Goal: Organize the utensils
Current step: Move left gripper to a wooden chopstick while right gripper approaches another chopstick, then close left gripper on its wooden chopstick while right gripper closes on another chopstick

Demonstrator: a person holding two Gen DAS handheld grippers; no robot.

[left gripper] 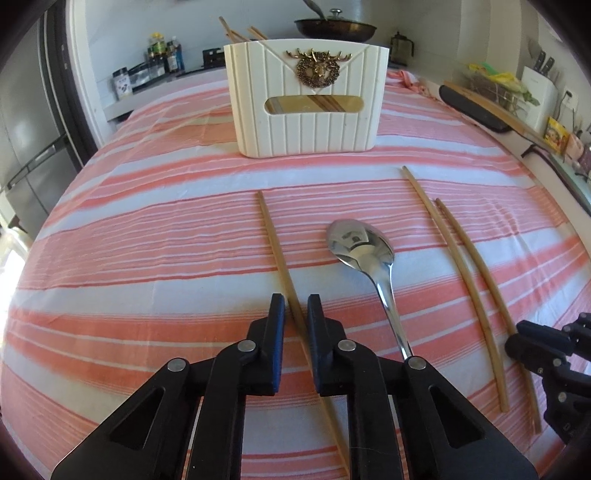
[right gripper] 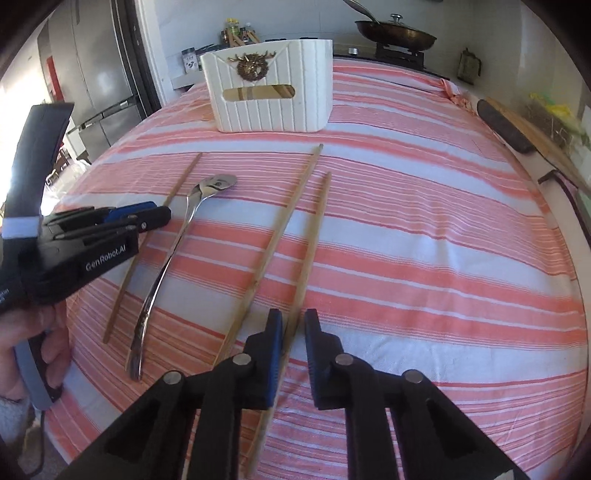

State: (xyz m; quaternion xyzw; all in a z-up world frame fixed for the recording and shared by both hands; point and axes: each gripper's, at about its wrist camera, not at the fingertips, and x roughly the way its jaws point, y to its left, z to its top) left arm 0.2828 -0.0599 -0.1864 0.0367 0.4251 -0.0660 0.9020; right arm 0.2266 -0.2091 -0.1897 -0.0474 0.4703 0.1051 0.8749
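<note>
Three bamboo chopsticks and a steel spoon point(left gripper: 360, 243) point(right gripper: 166, 266) lie on the striped cloth in front of a white utensil holder point(left gripper: 306, 122) point(right gripper: 273, 96) that has chopsticks standing in it. My left gripper point(left gripper: 295, 301) point(right gripper: 159, 216) is shut on the leftmost chopstick point(left gripper: 275, 243) point(right gripper: 184, 177), which runs between its fingers. My right gripper point(right gripper: 293, 315) point(left gripper: 517, 332) is shut on the rightmost chopstick point(right gripper: 317, 229) point(left gripper: 476, 266). The third chopstick point(right gripper: 284, 221) point(left gripper: 443, 229) lies free just left of it. Both held sticks look to be resting on the cloth.
A pink-and-white striped cloth point(left gripper: 147, 229) covers the table. A frying pan point(left gripper: 334, 27) sits behind the holder, with bottles point(left gripper: 162, 55) at the back left. A fridge point(right gripper: 96, 74) stands at the left. A dark board and a wooden spatula point(left gripper: 491, 110) lie along the right edge.
</note>
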